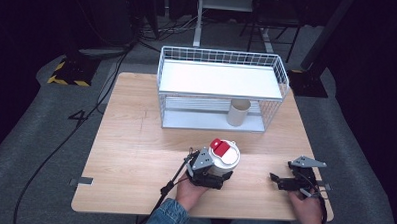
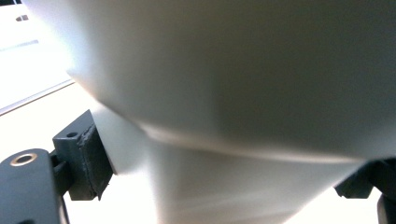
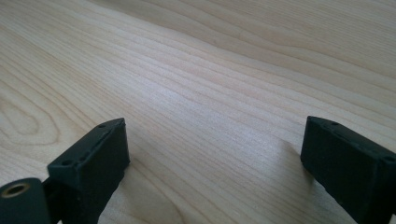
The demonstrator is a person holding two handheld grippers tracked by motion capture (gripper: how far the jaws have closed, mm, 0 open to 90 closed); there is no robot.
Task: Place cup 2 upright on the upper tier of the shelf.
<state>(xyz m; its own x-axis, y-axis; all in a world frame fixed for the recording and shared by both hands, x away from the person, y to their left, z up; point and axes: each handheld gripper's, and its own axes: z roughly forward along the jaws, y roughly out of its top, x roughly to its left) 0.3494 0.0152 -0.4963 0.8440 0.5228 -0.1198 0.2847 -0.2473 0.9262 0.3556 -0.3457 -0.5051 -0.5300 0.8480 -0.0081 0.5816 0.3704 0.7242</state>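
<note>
Left gripper (image 1: 210, 168) was clamped on the white cup (image 1: 223, 160) (red-and-white lid) at the table's (image 1: 135, 155) near edge; right gripper (image 1: 290, 181) sat wide, empty. A low grip could tip the cup when lifted.

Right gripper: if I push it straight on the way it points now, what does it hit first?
Probably only bare table. The right gripper has open, empty jaws angled down over the wood. In the high view it points leftward, toward the white container in the left gripper, though depth is unclear.
</note>
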